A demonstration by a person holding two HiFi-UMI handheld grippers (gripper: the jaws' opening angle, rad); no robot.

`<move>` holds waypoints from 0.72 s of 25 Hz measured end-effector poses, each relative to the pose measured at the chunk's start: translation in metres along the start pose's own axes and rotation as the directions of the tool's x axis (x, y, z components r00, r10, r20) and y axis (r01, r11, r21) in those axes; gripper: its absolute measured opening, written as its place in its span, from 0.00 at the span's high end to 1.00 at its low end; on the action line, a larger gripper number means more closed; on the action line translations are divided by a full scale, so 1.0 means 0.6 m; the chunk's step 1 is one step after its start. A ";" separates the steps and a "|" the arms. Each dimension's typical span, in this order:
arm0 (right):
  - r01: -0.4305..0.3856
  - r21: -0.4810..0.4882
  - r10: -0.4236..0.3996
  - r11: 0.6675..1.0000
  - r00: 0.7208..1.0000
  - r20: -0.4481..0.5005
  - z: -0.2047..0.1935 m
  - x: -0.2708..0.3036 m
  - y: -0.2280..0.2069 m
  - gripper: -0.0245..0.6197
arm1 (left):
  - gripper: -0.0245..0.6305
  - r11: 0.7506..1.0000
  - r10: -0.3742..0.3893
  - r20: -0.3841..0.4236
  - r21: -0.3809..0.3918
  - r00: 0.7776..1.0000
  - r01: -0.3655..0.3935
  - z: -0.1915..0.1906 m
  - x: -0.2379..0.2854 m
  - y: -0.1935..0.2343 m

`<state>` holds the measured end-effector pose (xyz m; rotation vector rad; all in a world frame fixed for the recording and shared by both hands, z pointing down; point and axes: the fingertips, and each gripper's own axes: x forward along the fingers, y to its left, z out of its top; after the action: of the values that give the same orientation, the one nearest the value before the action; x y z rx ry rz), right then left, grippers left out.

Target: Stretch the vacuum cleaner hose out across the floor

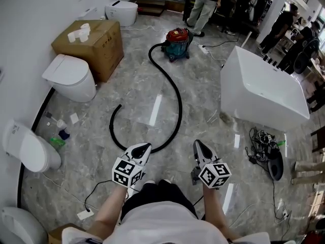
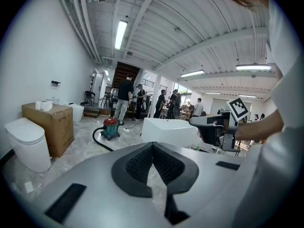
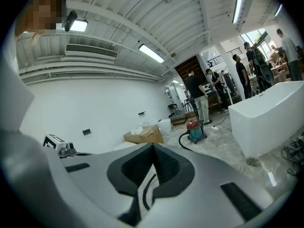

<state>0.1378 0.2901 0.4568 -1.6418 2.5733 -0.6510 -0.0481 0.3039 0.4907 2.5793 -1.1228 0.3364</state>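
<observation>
Over on the left, a white toilet (image 1: 71,78) sits against the wall, with a cardboard box (image 1: 96,47) just behind it. Moving across, the black vacuum hose (image 1: 177,93) lies on the marble floor (image 1: 142,90), not straight at all. It leaves the red and teal vacuum cleaner (image 1: 177,42) at the far end, sweeps towards the person in a long bend, then hooks back leftwards into a curl with its free end near the toilet. The bottom of that curl slips out of sight behind the left gripper (image 1: 143,149), whose jaws are pressed tight together with nothing between them. Next along, the right gripper (image 1: 199,145) is clamped closed and empty too, held level with its partner above the floor. Further right stands the white bathtub (image 1: 261,88), with a tangle of cables (image 1: 264,146) beside it.
</observation>
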 end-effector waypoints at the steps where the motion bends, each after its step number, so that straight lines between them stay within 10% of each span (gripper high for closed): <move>1: 0.000 -0.007 0.000 1.000 1.000 -0.001 0.000 0.001 0.001 0.94 | 0.95 1.000 0.003 0.002 -0.002 1.000 -0.003 0.000 -0.001 0.002; 18: 0.034 -0.011 -0.034 0.999 0.999 0.018 -0.005 -0.003 -0.002 0.94 | 0.95 0.999 0.014 0.013 -0.042 1.000 -0.014 -0.006 -0.003 0.015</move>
<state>0.1390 0.2922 0.4598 -1.6898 2.5466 -0.6220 -0.0561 0.3008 0.4951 2.5421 -1.1409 0.2971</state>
